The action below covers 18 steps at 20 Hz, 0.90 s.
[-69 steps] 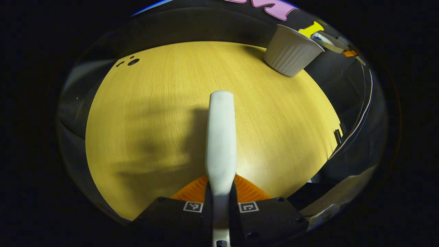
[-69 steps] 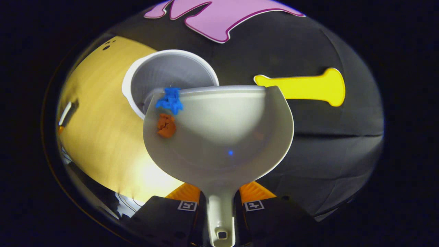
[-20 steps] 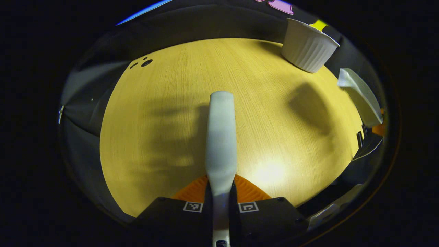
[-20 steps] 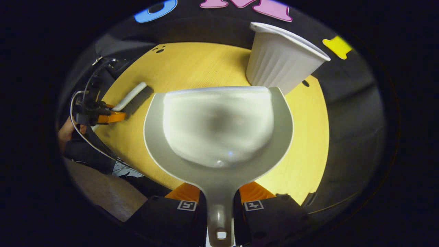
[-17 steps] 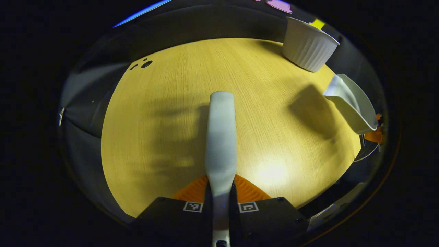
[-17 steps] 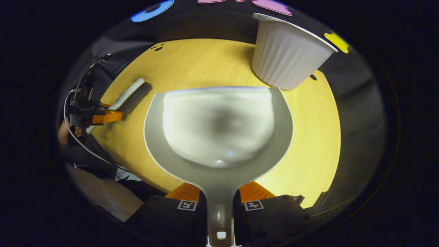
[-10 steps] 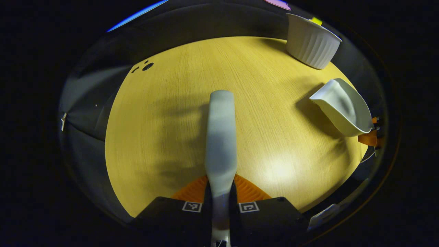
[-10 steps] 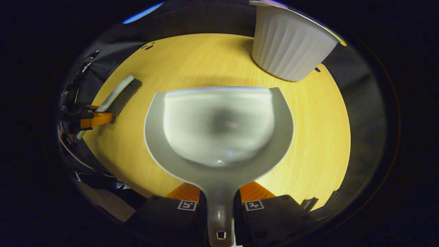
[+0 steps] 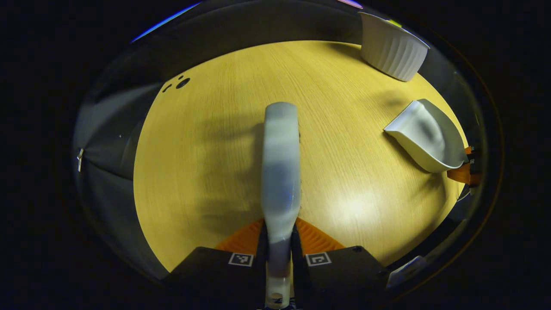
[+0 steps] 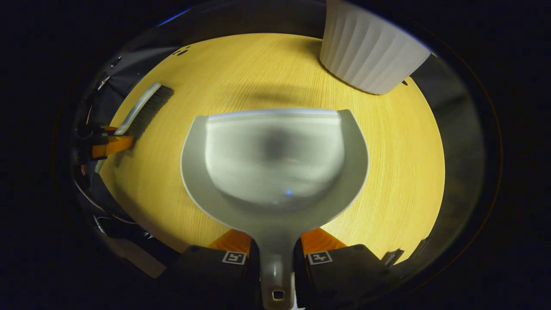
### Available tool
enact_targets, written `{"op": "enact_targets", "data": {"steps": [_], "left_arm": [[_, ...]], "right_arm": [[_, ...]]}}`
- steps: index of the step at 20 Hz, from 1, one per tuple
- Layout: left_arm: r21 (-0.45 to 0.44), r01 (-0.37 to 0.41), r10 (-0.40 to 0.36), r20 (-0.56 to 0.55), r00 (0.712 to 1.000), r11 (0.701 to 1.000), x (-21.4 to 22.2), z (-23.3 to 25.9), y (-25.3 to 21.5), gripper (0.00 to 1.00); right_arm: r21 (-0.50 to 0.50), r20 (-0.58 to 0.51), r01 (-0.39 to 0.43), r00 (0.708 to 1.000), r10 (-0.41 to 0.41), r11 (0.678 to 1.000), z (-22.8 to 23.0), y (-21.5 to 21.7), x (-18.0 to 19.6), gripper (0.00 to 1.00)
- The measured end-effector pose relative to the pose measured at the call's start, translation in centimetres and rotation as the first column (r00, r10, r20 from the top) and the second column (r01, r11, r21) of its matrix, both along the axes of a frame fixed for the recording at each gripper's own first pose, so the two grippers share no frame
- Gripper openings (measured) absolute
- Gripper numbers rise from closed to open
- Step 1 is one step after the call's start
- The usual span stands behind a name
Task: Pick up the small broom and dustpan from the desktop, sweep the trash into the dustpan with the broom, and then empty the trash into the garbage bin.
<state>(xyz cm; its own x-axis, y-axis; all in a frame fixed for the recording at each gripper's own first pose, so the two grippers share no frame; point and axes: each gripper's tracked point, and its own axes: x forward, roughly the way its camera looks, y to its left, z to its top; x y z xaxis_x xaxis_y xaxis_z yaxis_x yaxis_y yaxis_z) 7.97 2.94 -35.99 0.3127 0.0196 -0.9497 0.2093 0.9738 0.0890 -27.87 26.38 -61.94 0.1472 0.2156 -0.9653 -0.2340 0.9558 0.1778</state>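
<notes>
Grippers, two, hand-held, both lowered over the desktop. Left gripper: fingers closed tight on the narrow handle of the broom, which runs straight ahead from the jaws, low and about level over the wood; smooth pale plastic back, rounded tip; in the right gripper view its dark bristles point down at the tabletop; contact cannot be told. Right gripper: fingers clamped on the handle of the dustpan, a smooth, pale, scoop-shaped plastic pan with a straight front lip, its bowl bare, held low near the desk's right side. Garbage bin: white, ribbed, tapered plastic tub, upright at the far right of the desk, just beyond the dustpan's lip. Desktop: round, yellow wood-grain, matte with one glare patch
</notes>
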Motion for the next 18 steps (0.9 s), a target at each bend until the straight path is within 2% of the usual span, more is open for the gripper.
{"op": "enact_targets", "data": {"steps": [1,2,3,4,5,6,7,8,9,10,12,13,14,16,18], "left_arm": [[0.007,0.002,-0.002,0.003,1.000,1.000,0.0,0.1,0.2,0.30],[0.011,0.002,-0.002,0.006,1.000,1.000,-0.1,0.4,0.3,0.25],[0.017,0.001,-0.002,0.009,1.000,1.000,-0.1,0.7,0.4,0.33],[0.024,0.001,-0.001,0.015,1.000,1.000,-0.2,1.1,0.7,0.33],[0.027,0.003,-0.004,0.021,1.000,1.000,-0.4,1.4,0.8,0.34],[0.027,0.007,-0.008,0.028,1.000,1.000,-0.6,1.7,0.8,0.37],[0.030,0.011,-0.012,0.034,0.999,0.999,-0.8,2.0,0.9,0.38],[0.034,0.016,-0.017,0.041,0.999,0.999,-1.1,2.4,1.0,0.40],[0.040,0.021,-0.023,0.052,0.998,0.999,-1.3,3.0,1.1,0.49],[0.045,0.027,-0.029,0.062,0.998,0.999,-1.6,3.6,1.3,0.46],[0.054,0.029,-0.034,0.088,0.996,0.998,-2.2,5.1,1.7,0.51],[0.052,0.025,-0.031,0.108,0.994,0.998,-2.4,6.0,1.9,0.51],[0.042,0.019,-0.024,0.137,0.990,0.999,-2.5,7.1,1.7,0.51],[0.003,-0.001,0.000,0.216,0.976,1.000,-2.0,9.7,1.1,0.51],[-0.059,-0.017,0.036,0.343,0.939,0.998,-0.4,13.7,0.2,0.51]], "right_arm": [[0.003,-0.002,0.003,1.000,-0.003,1.000,0.1,-0.1,-0.1,0.37],[0.005,-0.002,0.001,1.000,-0.001,1.000,0.1,-0.1,-0.1,0.40],[0.011,0.000,-0.002,1.000,0.002,1.000,0.2,0.1,-0.2,0.38],[0.012,-0.008,-0.004,1.000,0.004,1.000,0.3,0.1,-0.5,0.36],[0.020,-0.004,-0.005,1.000,0.005,1.000,0.7,0.4,-0.7,0.45],[0.021,-0.001,-0.008,1.000,0.008,1.000,1.2,0.3,-0.8,0.43],[0.023,0.000,-0.008,1.000,0.008,1.000,1.8,0.1,-1.0,0.48],[0.027,0.001,-0.007,1.000,0.007,1.000,2.4,0.0,-1.2,0.48],[0.035,0.008,-0.001,1.000,0.001,0.999,3.1,-0.1,-1.2,0.44],[0.046,0.017,0.007,1.000,-0.008,0.999,4.1,-0.3,-1.2,0.43],[0.072,0.044,0.024,0.999,-0.027,0.997,6.5,-0.7,-1.3,0.43],[0.080,0.069,0.031,0.997,-0.037,0.996,8.1,-1.1,-1.3,0.40],[0.088,0.098,0.037,0.994,-0.046,0.995,9.3,-1.3,-1.0,0.43],[0.110,0.191,0.060,0.978,-0.080,0.992,12.5,-1.8,0.2,0.43],[0.128,0.297,0.073,0.949,-0.108,0.989,15.4,-2.0,2.1,0.43]]}}
